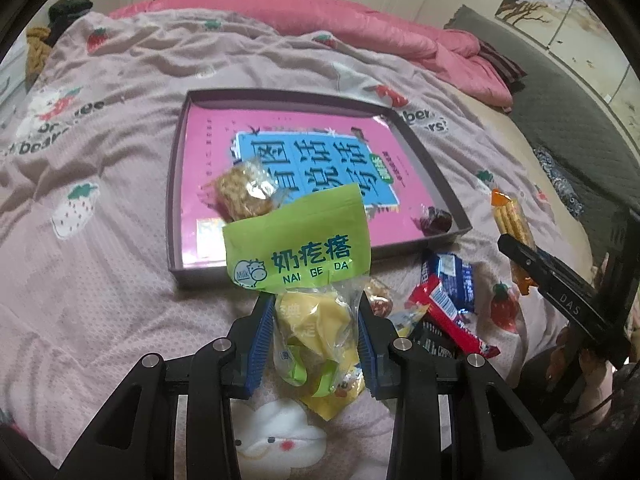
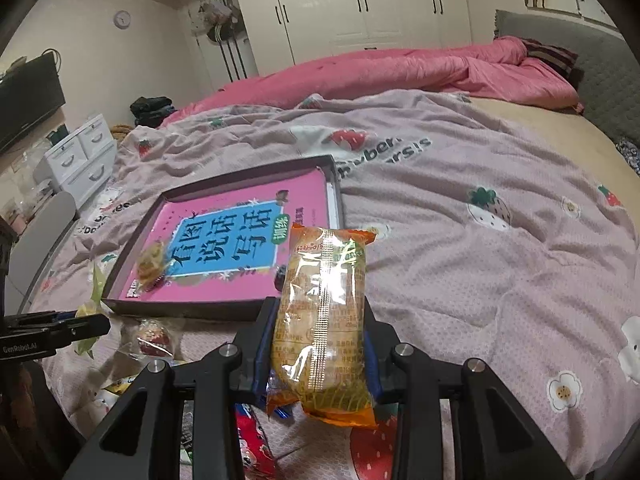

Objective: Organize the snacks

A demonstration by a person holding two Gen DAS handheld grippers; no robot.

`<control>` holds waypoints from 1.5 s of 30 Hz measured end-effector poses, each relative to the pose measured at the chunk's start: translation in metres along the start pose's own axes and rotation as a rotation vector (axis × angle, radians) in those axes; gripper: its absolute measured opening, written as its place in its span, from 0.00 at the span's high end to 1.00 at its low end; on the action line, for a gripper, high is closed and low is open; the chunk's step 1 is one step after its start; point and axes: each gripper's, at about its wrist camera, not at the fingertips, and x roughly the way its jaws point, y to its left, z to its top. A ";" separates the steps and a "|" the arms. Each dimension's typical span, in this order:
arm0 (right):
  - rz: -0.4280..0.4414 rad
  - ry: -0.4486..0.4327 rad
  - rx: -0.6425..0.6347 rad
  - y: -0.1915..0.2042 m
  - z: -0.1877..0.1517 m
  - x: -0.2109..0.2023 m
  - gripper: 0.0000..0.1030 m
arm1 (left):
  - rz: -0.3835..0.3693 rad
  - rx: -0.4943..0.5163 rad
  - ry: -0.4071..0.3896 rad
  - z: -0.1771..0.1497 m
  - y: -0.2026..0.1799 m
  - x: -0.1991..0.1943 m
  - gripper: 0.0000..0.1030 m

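Left hand-held gripper clamps green-topped pouch; right hand-held gripper clamps orange packet, hiding tray corner.

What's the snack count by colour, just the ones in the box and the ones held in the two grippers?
Brown snack, in the box: 1
Dark red snack, in the box: 1
Green and yellow bag, in the left gripper: 1
Orange packet, in the right gripper: 1
Total: 4
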 end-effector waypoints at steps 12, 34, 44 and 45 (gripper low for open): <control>0.025 -0.047 -0.034 0.010 0.005 -0.006 0.64 | 0.008 0.007 -0.060 0.012 0.000 -0.010 0.62; 0.063 -0.080 -0.056 0.018 0.027 0.009 0.64 | 0.011 -0.013 -0.071 0.042 -0.002 0.013 0.62; 0.081 -0.089 -0.056 0.019 0.035 0.015 0.64 | 0.023 -0.034 -0.062 0.055 0.000 0.032 0.62; 0.084 -0.087 -0.058 0.019 0.036 0.016 0.64 | 0.025 -0.033 -0.060 0.056 -0.001 0.034 0.62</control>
